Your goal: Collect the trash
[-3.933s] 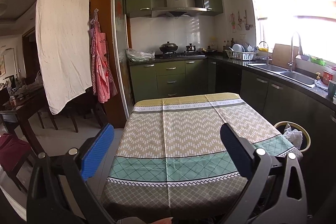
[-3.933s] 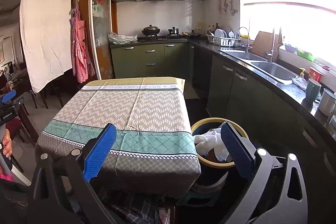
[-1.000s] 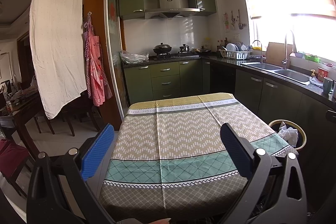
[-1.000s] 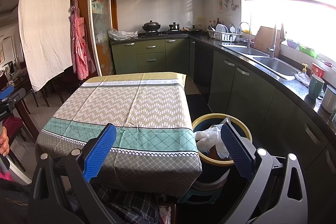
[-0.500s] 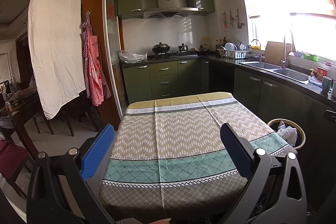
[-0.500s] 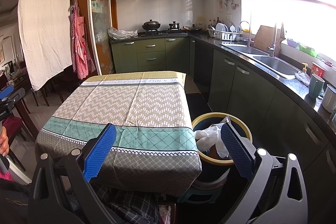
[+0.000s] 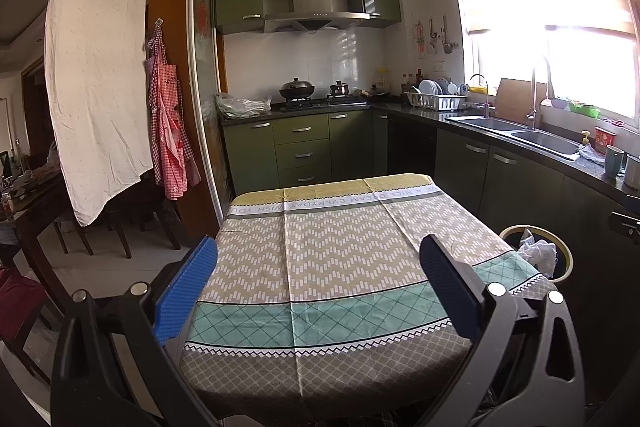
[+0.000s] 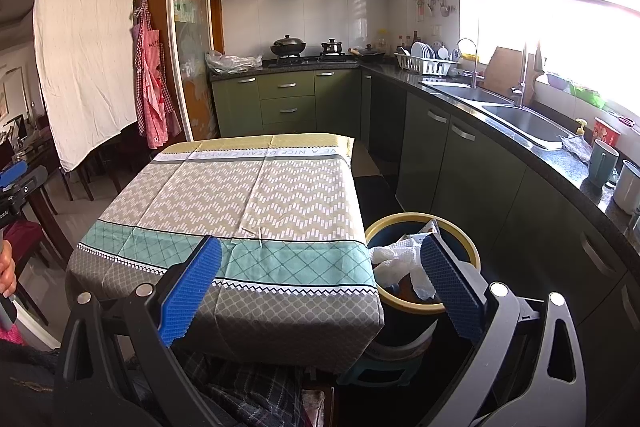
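A dark trash bin with a yellow rim (image 8: 424, 219) stands on the floor right of the table; crumpled white paper (image 8: 394, 261) lies in it. The bin also shows in the left wrist view (image 7: 564, 251), with white paper (image 7: 540, 253) in it. The table carries a patterned cloth (image 7: 340, 247), also in the right wrist view (image 8: 256, 195), with no trash visible on it. My left gripper (image 7: 316, 281) is open and empty above the table's near edge. My right gripper (image 8: 320, 281) is open and empty above the table's near right corner, its right finger in front of the bin.
Green cabinets and a dark counter with a sink (image 8: 516, 115) run along the right. Mugs (image 8: 602, 163) stand on the counter. A stove with pots (image 7: 298, 91) is at the back. A white sheet (image 7: 96, 75) and a red apron (image 7: 170, 131) hang left. The other gripper (image 8: 16, 183) shows at the left edge.
Both cameras have shifted only slightly; the left view has tilted up a little. Both grippers stay open and empty. Nothing on the table or in the bin has moved.
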A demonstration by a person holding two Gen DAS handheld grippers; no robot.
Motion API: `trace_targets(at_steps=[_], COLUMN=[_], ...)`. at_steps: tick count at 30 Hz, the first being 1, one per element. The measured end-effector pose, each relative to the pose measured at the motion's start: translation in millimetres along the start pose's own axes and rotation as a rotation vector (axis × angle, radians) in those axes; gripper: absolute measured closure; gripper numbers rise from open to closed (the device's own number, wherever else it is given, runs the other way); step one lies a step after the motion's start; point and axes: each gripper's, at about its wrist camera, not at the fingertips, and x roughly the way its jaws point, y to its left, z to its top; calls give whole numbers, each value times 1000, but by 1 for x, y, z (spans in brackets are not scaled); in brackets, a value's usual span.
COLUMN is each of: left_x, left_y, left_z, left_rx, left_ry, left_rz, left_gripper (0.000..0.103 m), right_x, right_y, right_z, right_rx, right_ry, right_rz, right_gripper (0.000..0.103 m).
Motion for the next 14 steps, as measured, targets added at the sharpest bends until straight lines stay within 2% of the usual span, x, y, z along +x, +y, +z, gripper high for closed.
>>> trace_targets(at_steps=[7, 14], left_x=[6, 32], left_y=[-3, -4], left_z=[0, 0], left_rx=[9, 13], left_ry=[12, 81], left_rz=[-6, -10], left_gripper=[7, 7], right_x=[2, 15], right_y=[-1, -4], right_z=[-2, -4], right_rx=[5, 22], right_ry=[4, 24], right_rz=[-1, -6], right_gripper=[5, 5])
